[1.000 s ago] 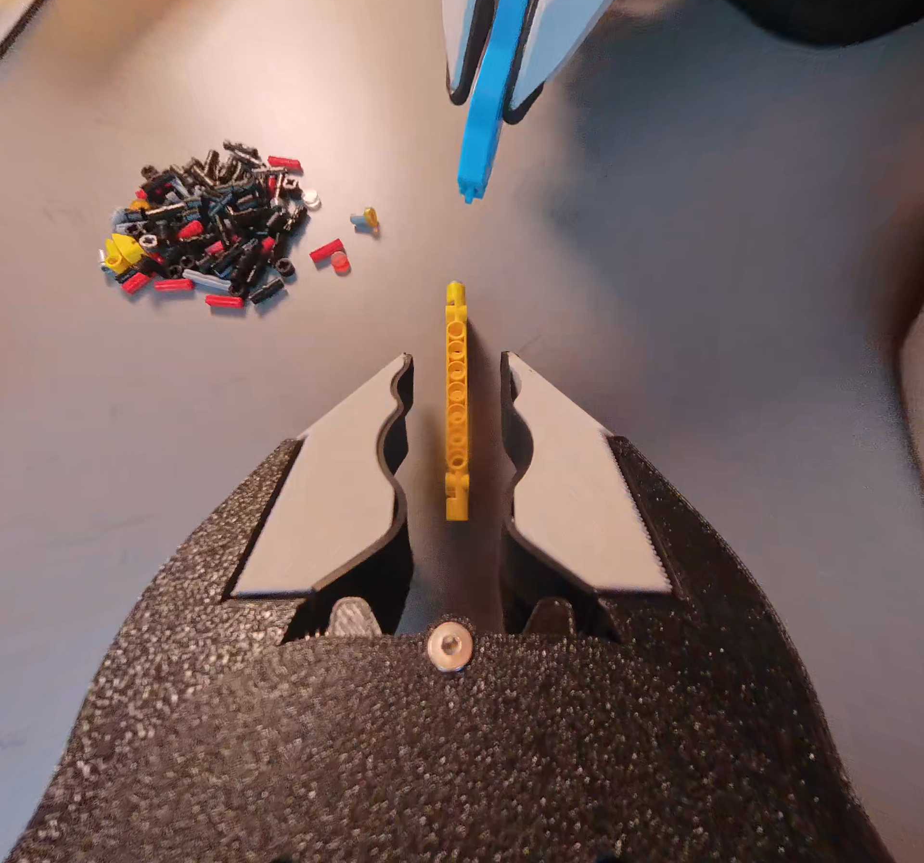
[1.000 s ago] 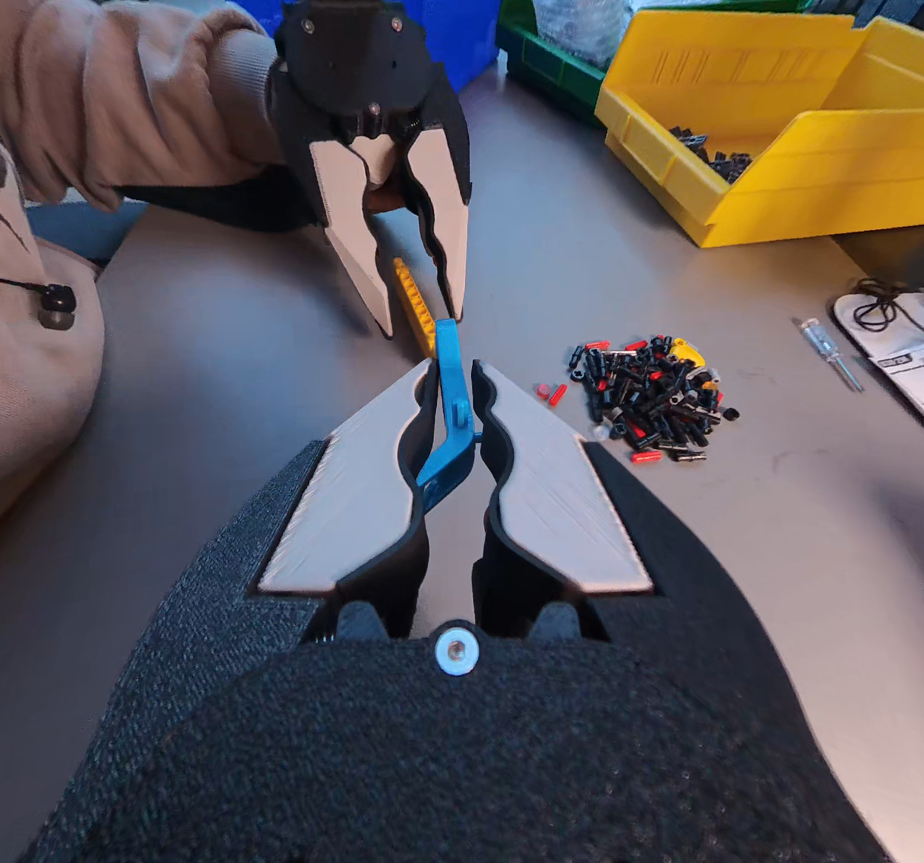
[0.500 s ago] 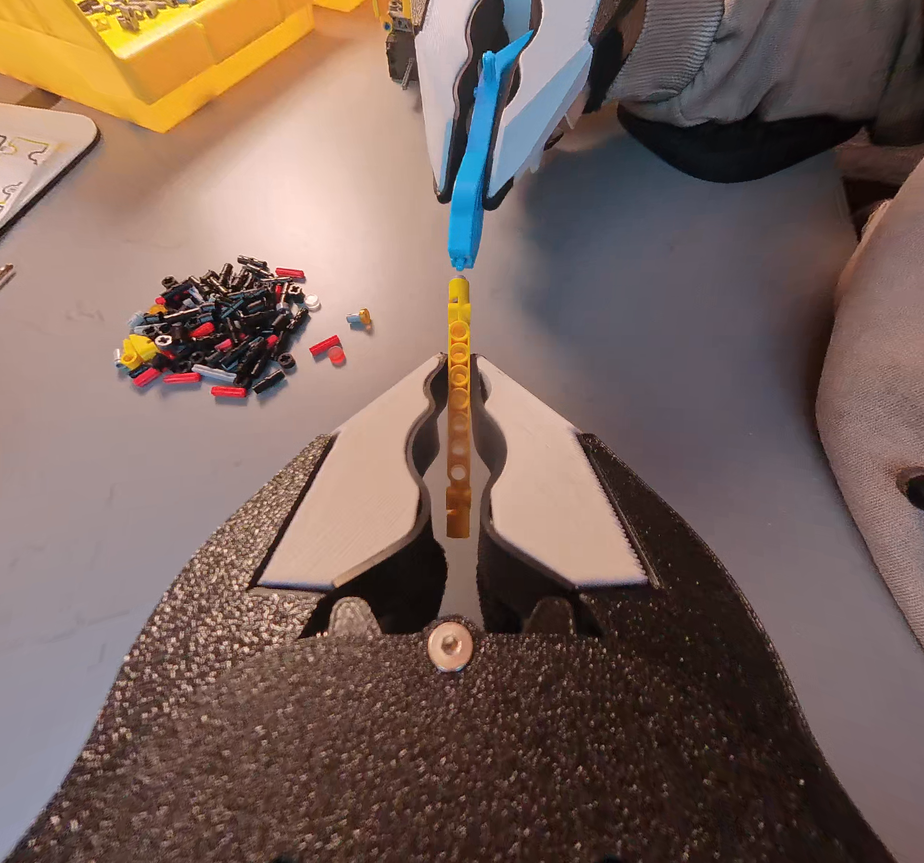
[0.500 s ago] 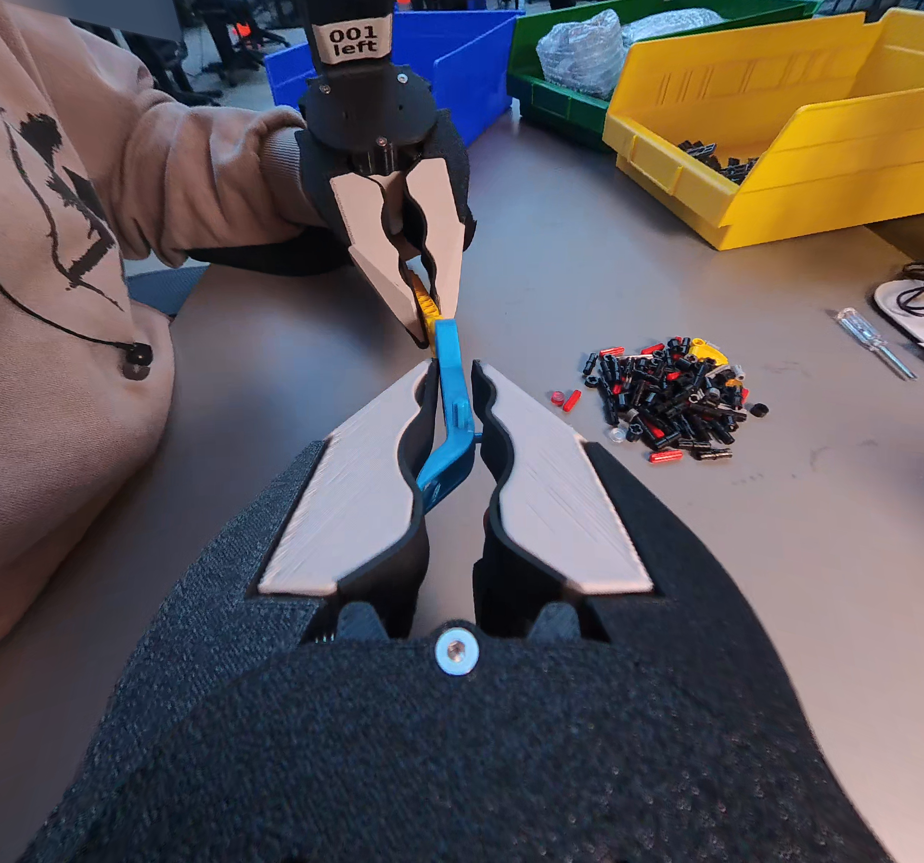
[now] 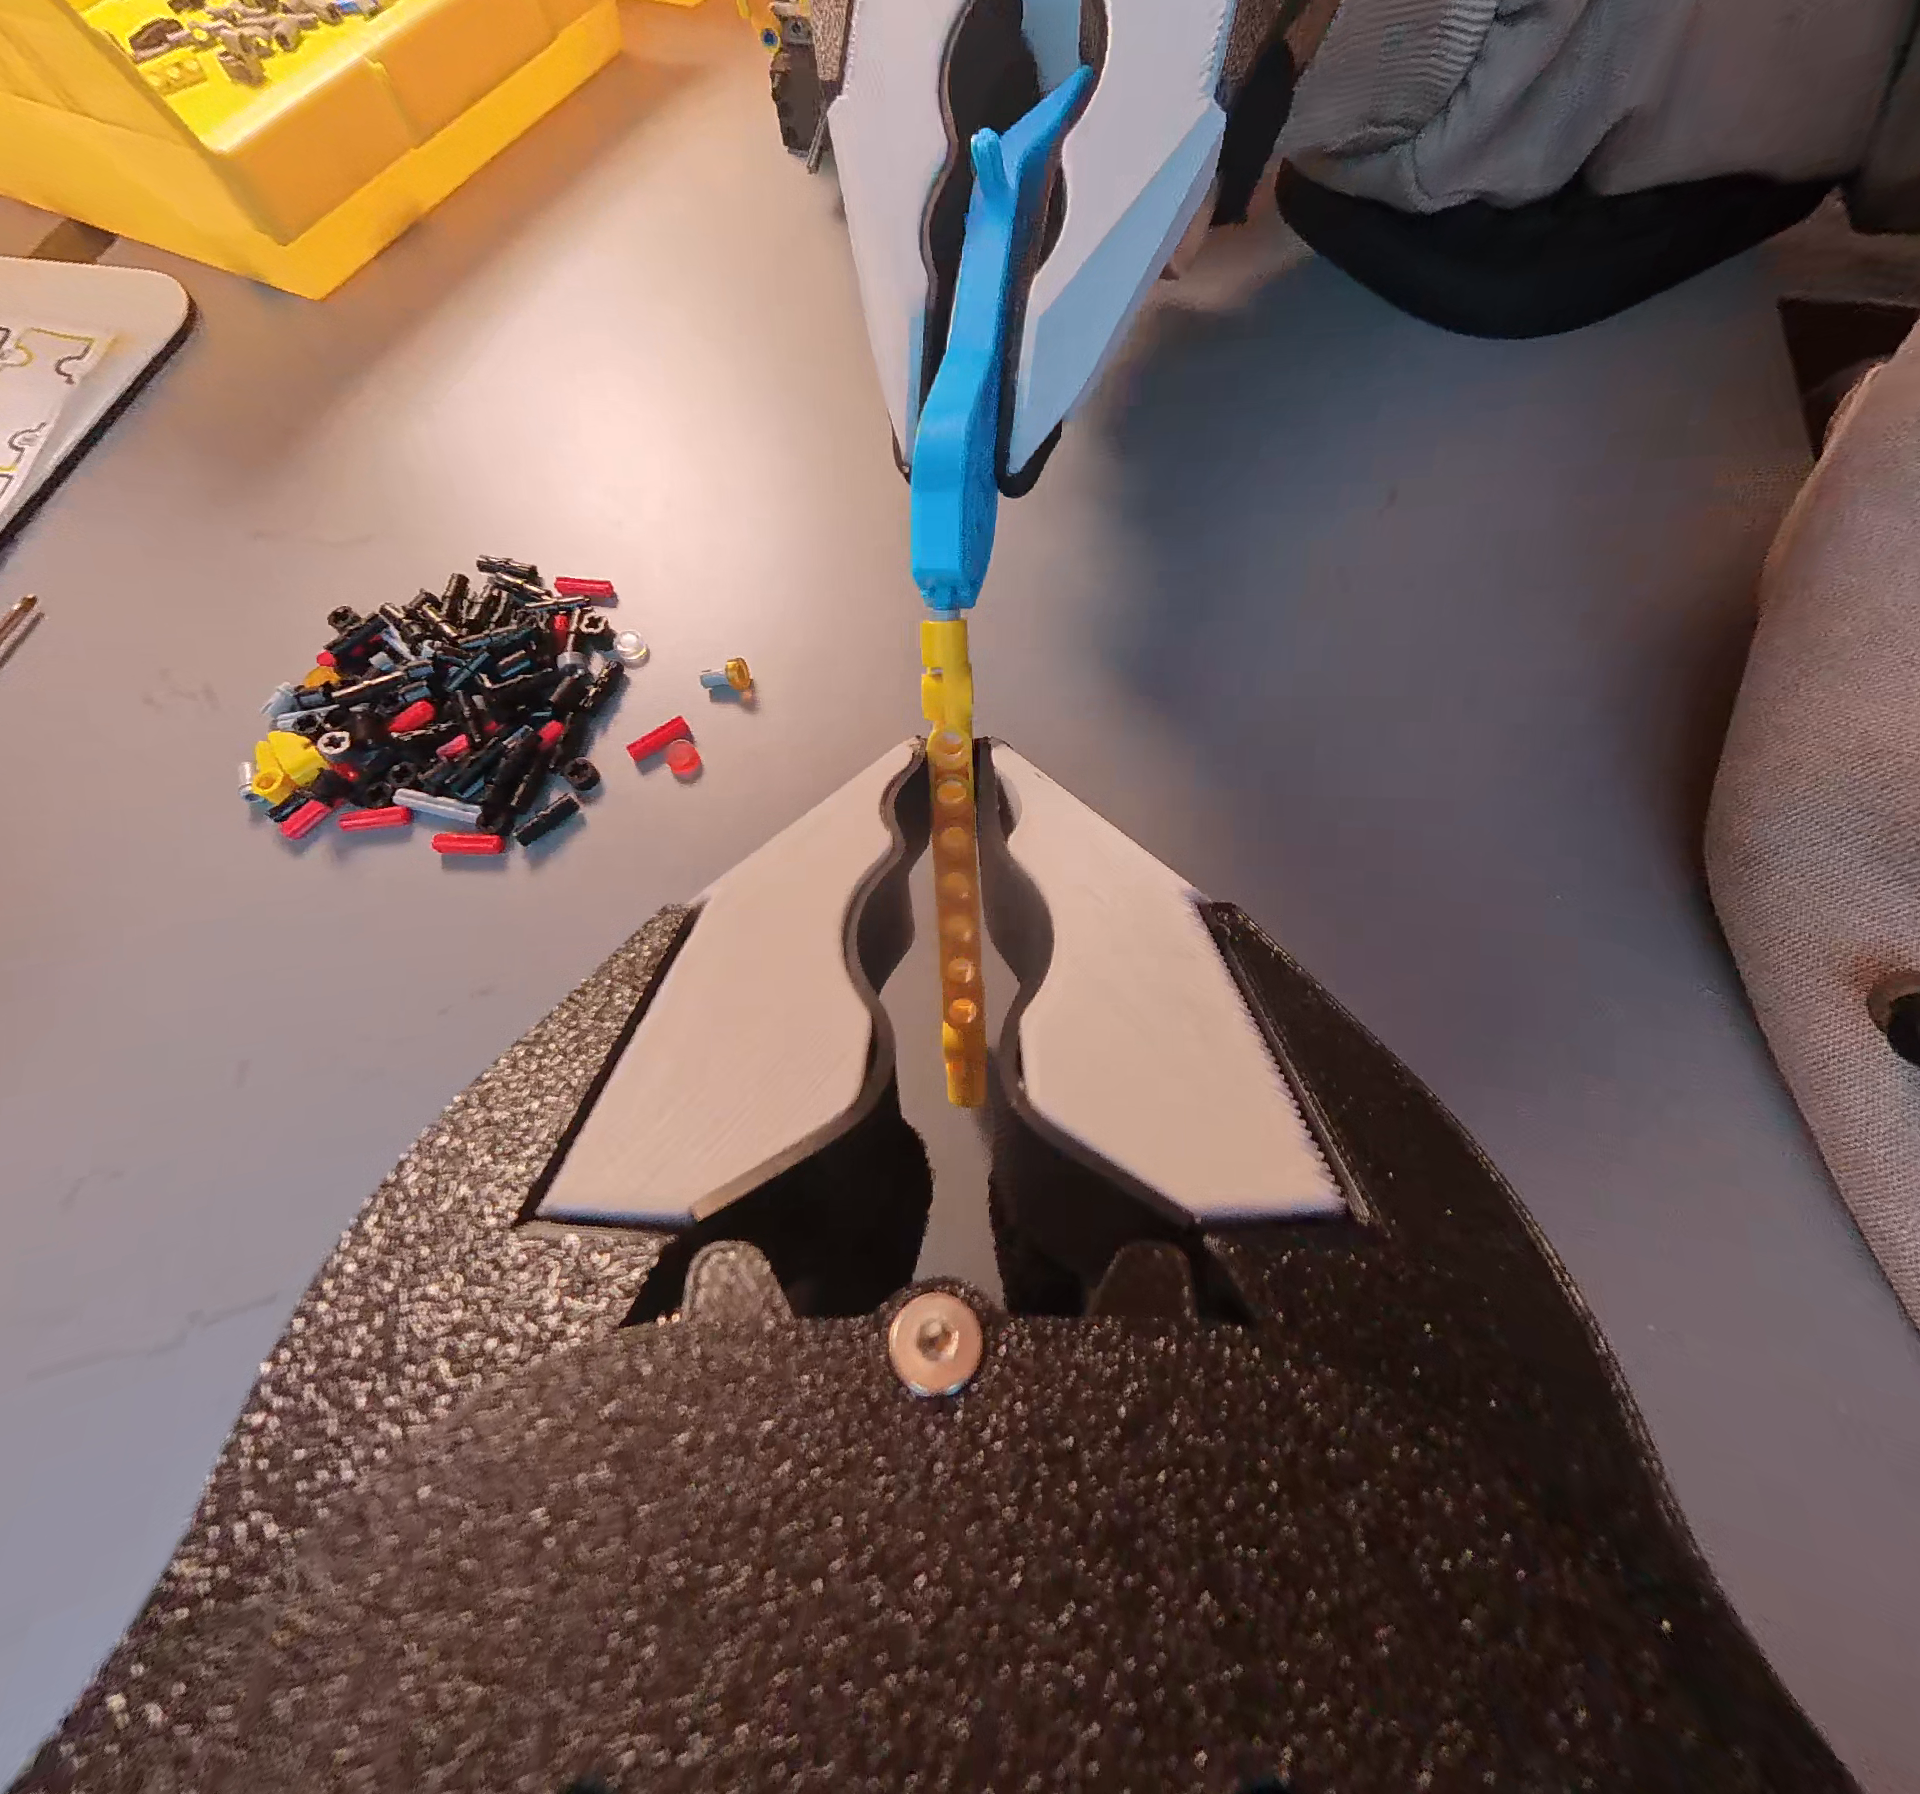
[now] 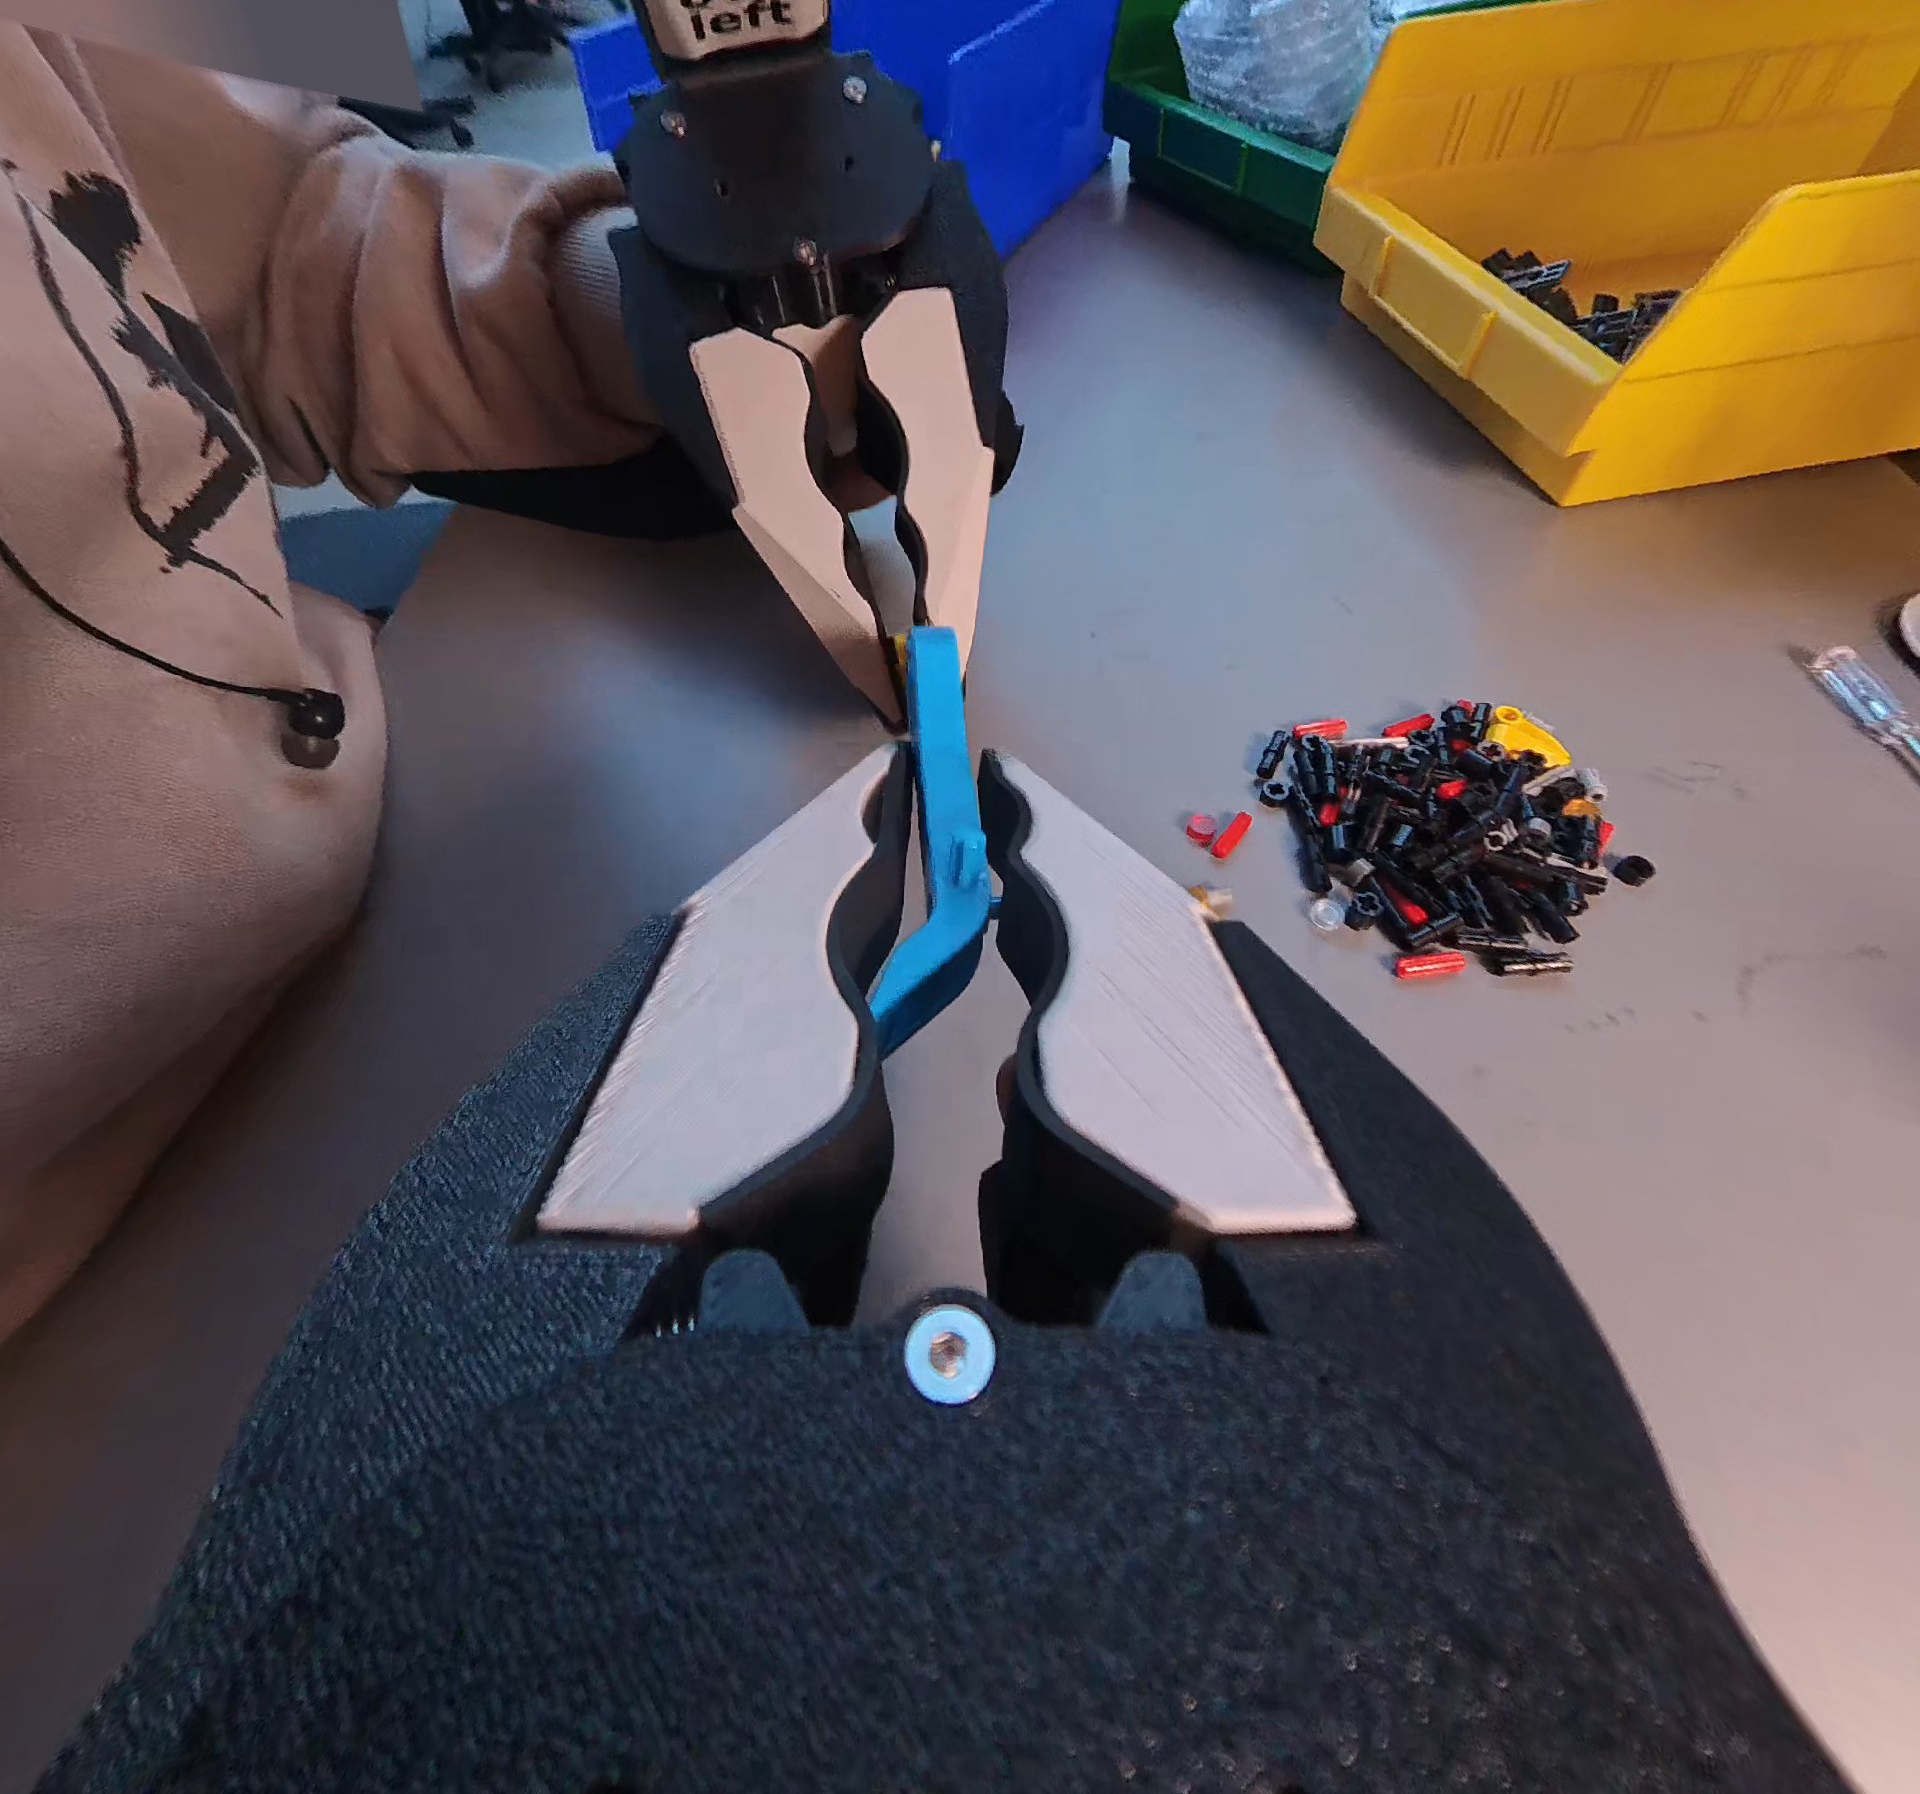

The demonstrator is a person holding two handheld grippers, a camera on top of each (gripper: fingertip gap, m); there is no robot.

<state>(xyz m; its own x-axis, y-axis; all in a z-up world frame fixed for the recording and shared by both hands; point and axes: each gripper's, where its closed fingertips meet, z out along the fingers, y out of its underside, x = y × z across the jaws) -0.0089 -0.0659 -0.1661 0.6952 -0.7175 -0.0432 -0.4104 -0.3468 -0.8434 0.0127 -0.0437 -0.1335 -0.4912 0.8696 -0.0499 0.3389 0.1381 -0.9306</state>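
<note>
Centrally, the left gripper (image 5: 954, 757) has its jaws closed narrowly on a yellow beam (image 5: 956, 903), a long bar pierced with holes that runs lengthwise between the jaws and projects a little past their tips. Opposite it, the right gripper (image 6: 940, 768) has its jaws clamped on a blue tool (image 6: 940, 809), whose bent rear part sits between the jaws and whose flat blade projects forward. Tool tip and beam end meet just ahead of both sets of jaws, above the grey counter (image 5: 1351, 653); in the right wrist view the blue blade covers nearly all of the beam. A pile of parts (image 5: 447, 705), mostly black and red pins, lies on the counter to the left of the left jaws and to the right of the right jaws (image 6: 1444, 840). Beyond the right jaws stand a yellow bin (image 6: 1662, 290), a green bin (image 6: 1195, 123) and a blue bin (image 6: 997, 61). A sleeve (image 6: 416, 310) extends behind the left gripper.
</note>
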